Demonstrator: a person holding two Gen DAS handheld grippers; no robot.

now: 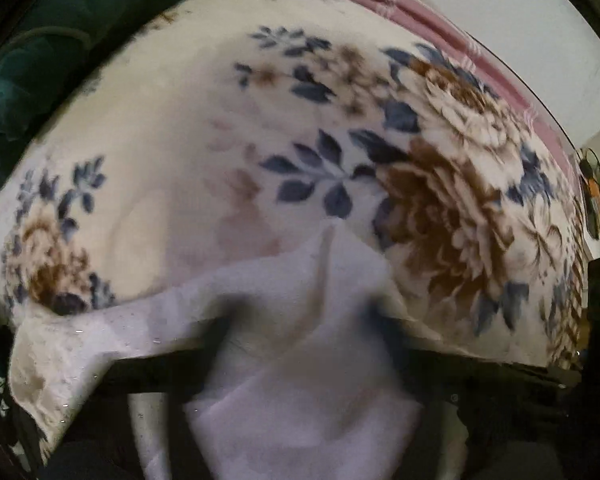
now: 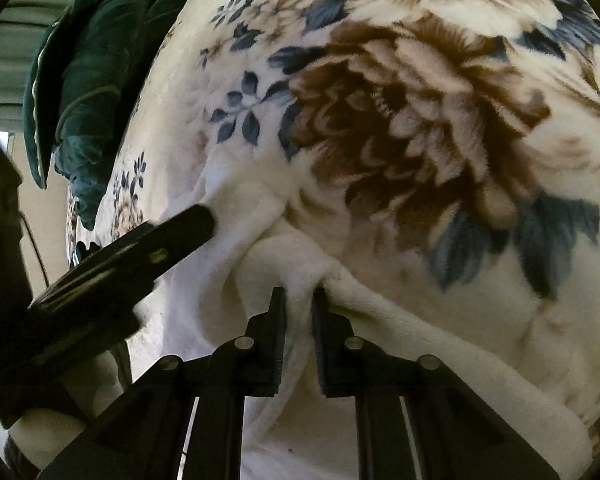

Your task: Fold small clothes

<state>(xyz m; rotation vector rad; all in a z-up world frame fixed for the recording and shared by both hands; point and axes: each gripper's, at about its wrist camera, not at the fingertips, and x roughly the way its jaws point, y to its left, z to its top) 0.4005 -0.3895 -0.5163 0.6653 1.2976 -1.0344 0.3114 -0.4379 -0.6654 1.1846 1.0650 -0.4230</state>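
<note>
A small white garment (image 1: pixel 296 368) of soft fleece lies on a floral blanket (image 1: pixel 180 152). In the left wrist view it drapes over my left gripper (image 1: pixel 300 320), whose fingers are blurred and mostly covered. In the right wrist view my right gripper (image 2: pixel 299 296) is shut on a pinched fold of the white garment (image 2: pixel 260 216), with cloth between the two black fingers. The left gripper (image 2: pixel 204 220) shows at the left of that view, pressed into the same garment; its jaws are hidden there.
The blanket (image 2: pixel 420 120) is cream with brown flowers and blue leaves. A dark green quilted cloth (image 2: pixel 88 72) lies at its far left edge. A pink striped sheet (image 1: pixel 432 24) borders the blanket at the back, before a pale wall.
</note>
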